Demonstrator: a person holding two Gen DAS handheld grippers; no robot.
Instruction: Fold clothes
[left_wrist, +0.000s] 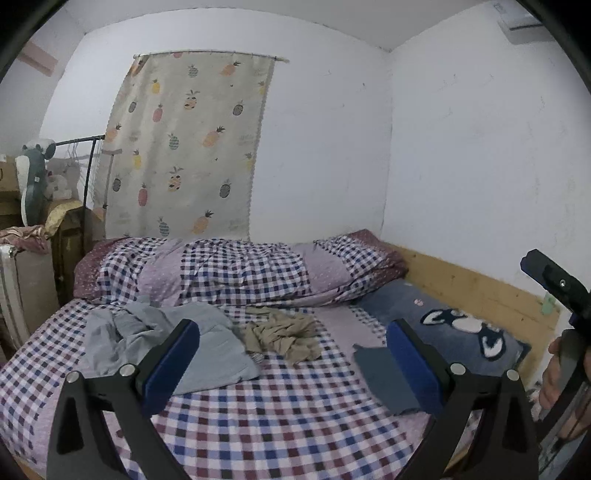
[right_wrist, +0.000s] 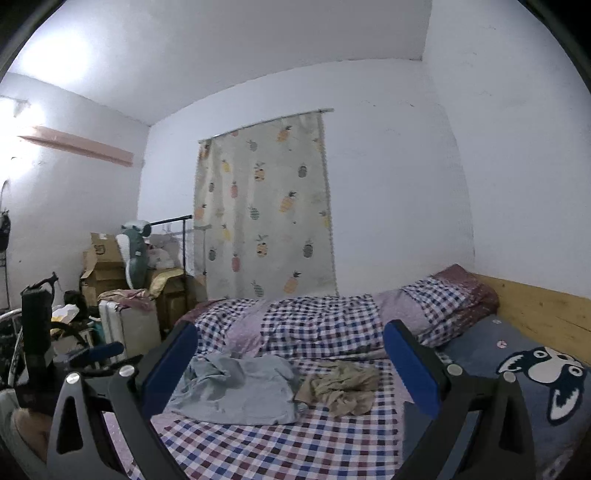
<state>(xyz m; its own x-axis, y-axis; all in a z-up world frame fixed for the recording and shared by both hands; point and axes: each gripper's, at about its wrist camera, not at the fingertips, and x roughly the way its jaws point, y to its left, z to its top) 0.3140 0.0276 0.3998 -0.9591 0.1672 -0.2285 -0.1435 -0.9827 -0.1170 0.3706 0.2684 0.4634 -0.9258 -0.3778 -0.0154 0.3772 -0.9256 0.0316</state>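
Two crumpled garments, a grey shirt (left_wrist: 162, 343) and a tan one (left_wrist: 284, 334), sit rumpled on the bed (left_wrist: 280, 417), reachable for both hand-held grippers, left (left_wrist: 291, 363) and right (right_wrist: 290, 363), each spread wide, holding nothing.

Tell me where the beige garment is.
In both wrist views the beige garment lies crumpled mid-bed on the checked sheet, just right of the grey-blue garment, in front of the duvet.

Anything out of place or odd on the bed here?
Nothing damaged. Two garments lie crumpled, unfolded: a light blue garment and a tan garment beside it. A dark grey folded piece lies flat nearby. Both grippers hover open.
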